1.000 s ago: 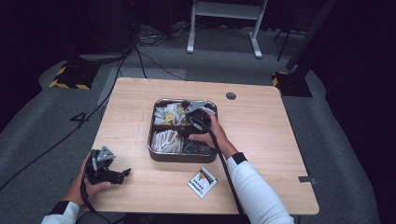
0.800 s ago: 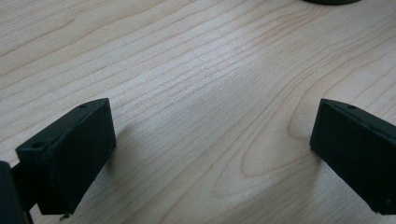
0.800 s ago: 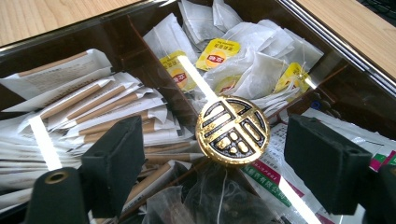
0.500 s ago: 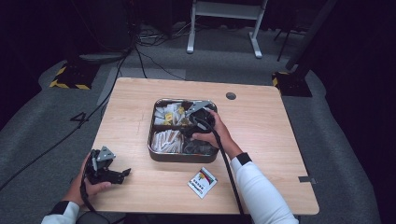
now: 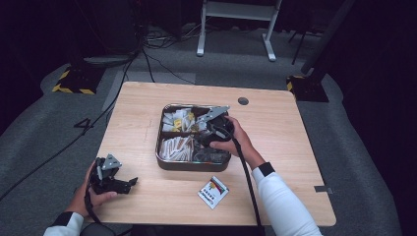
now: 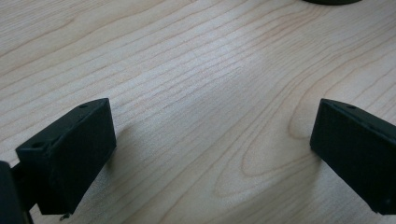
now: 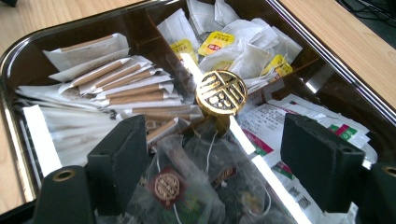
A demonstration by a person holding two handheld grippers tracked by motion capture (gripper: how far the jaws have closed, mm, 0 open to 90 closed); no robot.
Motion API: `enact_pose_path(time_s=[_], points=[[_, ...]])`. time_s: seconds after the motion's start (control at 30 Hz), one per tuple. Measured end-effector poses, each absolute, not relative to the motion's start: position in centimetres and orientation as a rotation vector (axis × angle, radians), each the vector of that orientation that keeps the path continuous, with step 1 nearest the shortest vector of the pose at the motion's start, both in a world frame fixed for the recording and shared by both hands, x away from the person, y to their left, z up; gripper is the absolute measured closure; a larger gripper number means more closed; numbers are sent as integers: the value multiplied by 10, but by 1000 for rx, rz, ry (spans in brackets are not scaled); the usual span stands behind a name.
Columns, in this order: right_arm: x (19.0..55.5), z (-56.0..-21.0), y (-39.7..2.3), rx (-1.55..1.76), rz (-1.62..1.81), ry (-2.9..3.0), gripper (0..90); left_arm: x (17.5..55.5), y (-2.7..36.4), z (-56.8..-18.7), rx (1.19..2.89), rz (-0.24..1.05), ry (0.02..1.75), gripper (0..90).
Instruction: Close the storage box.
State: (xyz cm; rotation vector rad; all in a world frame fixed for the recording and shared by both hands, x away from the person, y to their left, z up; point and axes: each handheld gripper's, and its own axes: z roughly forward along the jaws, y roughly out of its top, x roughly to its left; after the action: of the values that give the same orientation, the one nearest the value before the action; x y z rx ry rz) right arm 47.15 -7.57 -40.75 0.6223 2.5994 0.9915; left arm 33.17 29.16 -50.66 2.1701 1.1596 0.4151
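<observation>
Right claw (image 7: 212,163) gapes empty over the clear tea-bag pouches (image 7: 187,186) in the dark metal divided tray (image 7: 327,60); drop straight, pinch one pouch only.

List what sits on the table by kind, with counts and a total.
Divided metal tray of tea bags and sachets: 1
Loose sachet on the table: 1
Handheld tongs: 2, left and right
Total: 4
</observation>
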Motion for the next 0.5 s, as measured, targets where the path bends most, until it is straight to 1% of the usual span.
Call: enact_pose_path(time_s=[0.5], points=[[451,-398,-107,583,953,2566,252,332,292,-507,2170,415,1160,4]])
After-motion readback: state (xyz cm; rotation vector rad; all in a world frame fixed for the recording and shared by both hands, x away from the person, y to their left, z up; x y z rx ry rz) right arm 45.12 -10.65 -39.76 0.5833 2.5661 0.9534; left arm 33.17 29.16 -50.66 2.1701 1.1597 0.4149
